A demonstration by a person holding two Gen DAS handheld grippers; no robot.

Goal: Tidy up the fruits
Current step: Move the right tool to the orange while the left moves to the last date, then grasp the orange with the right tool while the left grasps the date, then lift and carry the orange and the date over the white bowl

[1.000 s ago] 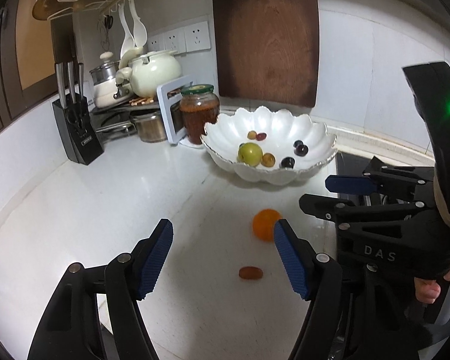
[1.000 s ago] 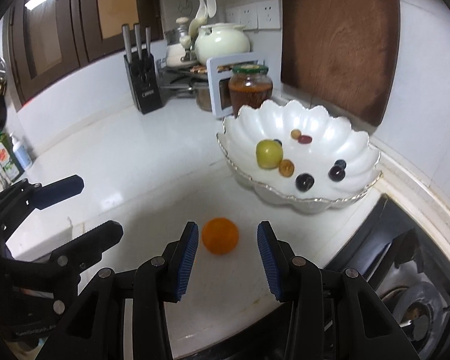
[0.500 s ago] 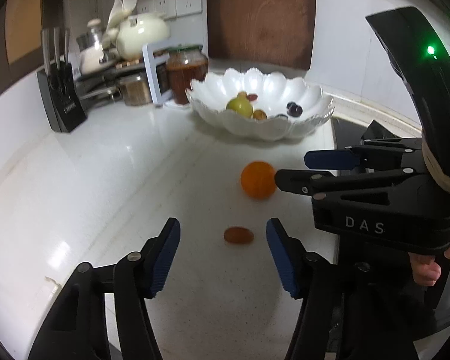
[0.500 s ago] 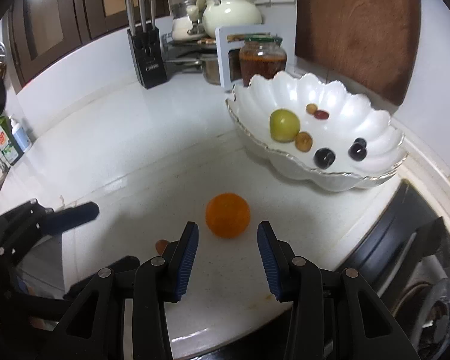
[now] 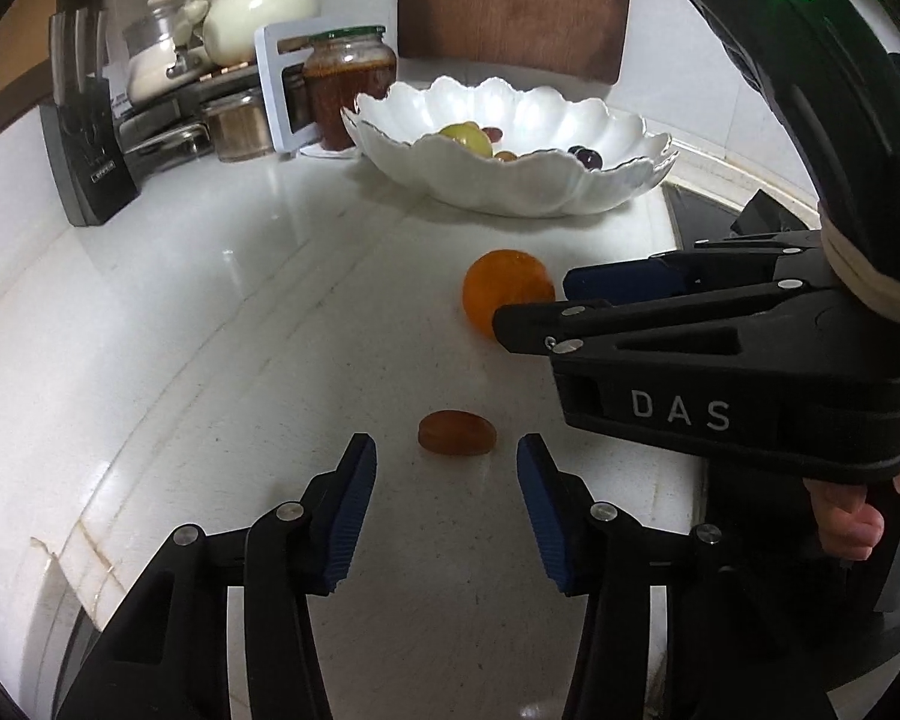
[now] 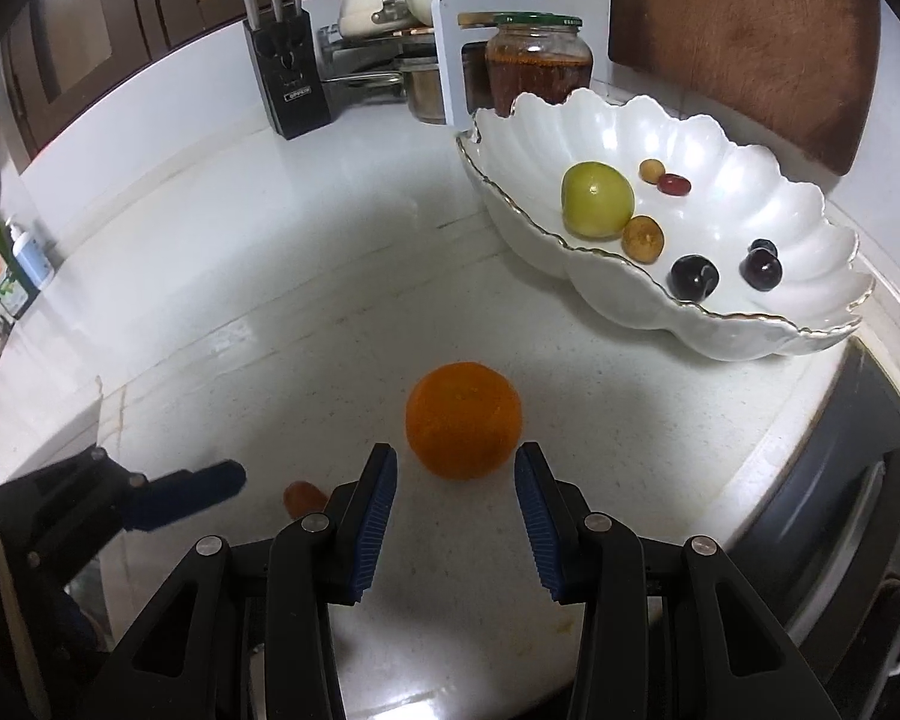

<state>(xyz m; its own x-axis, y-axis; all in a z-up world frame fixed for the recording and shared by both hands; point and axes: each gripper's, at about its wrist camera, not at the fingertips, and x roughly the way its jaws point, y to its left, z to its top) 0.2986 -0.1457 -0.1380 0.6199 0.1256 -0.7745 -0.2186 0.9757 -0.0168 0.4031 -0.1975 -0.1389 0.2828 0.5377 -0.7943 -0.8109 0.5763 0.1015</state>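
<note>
white kitchen counter (image 6: 282, 300), wooden board (image 6: 744, 30) against wall.

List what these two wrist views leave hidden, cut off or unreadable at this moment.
- Small reddish-brown fruit: right wrist view, partly hidden behind the right gripper's left finger.
- Orange: left wrist view, its lower right side covered by the right gripper.
- Fruits in the white bowl: left wrist view, mostly hidden by the near rim.
- Jar: no readable label, contents unidentifiable.
- Left gripper: right wrist view shows only one finger.
</note>
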